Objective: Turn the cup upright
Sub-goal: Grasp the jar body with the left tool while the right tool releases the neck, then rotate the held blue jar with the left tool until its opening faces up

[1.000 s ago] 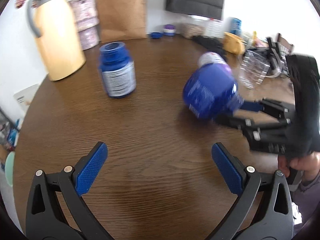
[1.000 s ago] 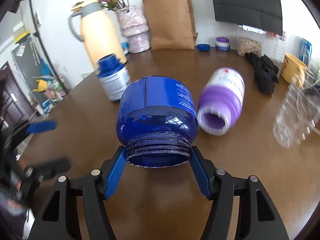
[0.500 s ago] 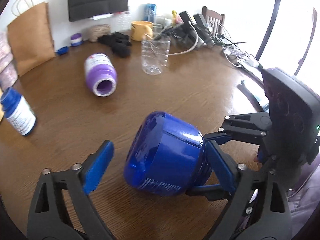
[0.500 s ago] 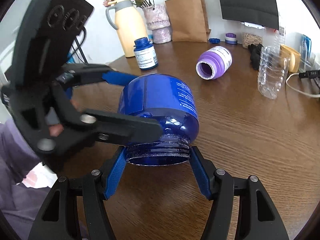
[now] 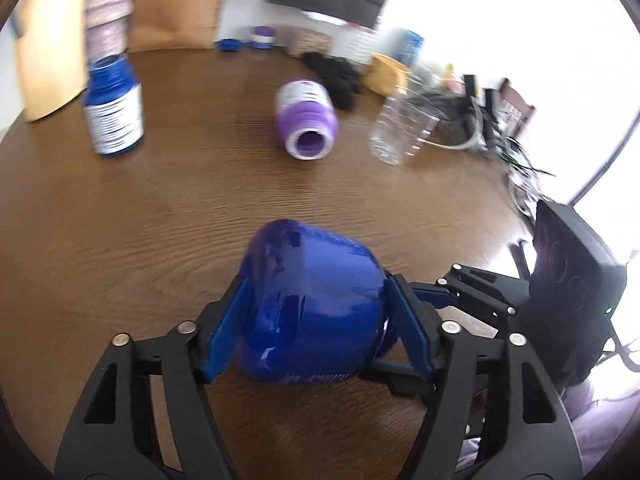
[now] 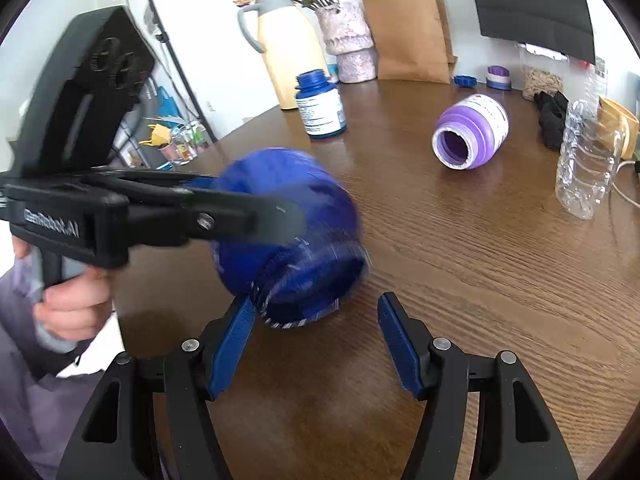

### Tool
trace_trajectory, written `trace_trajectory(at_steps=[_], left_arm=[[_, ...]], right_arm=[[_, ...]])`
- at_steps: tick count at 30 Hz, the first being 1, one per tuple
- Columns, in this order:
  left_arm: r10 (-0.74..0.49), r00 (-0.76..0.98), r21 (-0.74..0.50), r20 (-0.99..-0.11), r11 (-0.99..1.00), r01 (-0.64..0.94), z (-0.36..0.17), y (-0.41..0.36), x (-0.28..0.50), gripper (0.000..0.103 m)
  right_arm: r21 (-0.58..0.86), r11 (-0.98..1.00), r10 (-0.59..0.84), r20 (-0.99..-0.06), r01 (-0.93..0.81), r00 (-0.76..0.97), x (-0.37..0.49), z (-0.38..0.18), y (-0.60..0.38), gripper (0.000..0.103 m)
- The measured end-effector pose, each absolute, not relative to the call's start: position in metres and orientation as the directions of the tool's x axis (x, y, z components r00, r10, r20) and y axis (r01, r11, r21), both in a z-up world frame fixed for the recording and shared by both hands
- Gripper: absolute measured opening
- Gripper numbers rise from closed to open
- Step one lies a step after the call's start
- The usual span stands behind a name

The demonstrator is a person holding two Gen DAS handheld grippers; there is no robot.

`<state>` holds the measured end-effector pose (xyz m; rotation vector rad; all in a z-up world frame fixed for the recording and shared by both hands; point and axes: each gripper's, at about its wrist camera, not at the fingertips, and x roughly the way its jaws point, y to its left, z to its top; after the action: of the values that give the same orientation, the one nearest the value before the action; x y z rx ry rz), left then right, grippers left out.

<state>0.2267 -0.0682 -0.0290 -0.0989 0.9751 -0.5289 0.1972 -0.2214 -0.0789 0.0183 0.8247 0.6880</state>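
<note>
A big dark blue jar (image 5: 316, 308) with no lid is held tilted above the brown table; its threaded mouth (image 6: 320, 292) points toward the right wrist camera. My left gripper (image 5: 316, 320) is shut on the jar's body, its blue pads on both sides. In the right wrist view the left gripper's arm reaches in from the left to the blue jar (image 6: 288, 220). My right gripper (image 6: 316, 336) is open, its pads just below and apart from the jar's mouth.
A purple jar (image 6: 472, 136) lies on its side, mouth open. A small blue bottle (image 6: 320, 106) stands upright. A clear plastic bottle (image 6: 584, 160), yellow thermos (image 6: 288, 52), vase, paper bag (image 6: 408, 32) and clutter stand along the table's far side.
My left gripper has closed on the blue jar. My right gripper has opened and let go of the jar's neck. The jar has tilted and moved.
</note>
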Motion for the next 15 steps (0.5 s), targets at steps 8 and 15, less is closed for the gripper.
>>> trace_trajectory(at_steps=[8,15], left_arm=[[-0.385,0.461,-0.218,-0.8,0.902,0.373,-0.031,-0.077,0.227,0.065],[-0.375,0.443,-0.161,-0.815,0.879,0.449,-0.028,-0.079,0.219,0.081]], right_arm=[[0.357,0.815,0.564,-0.666,-0.456,0.488,0.21,-0.087,-0.233,0.068],[0.403,0.825,0.564,-0.643,-0.397,0.518,0.213,-0.084,-0.25,0.068]])
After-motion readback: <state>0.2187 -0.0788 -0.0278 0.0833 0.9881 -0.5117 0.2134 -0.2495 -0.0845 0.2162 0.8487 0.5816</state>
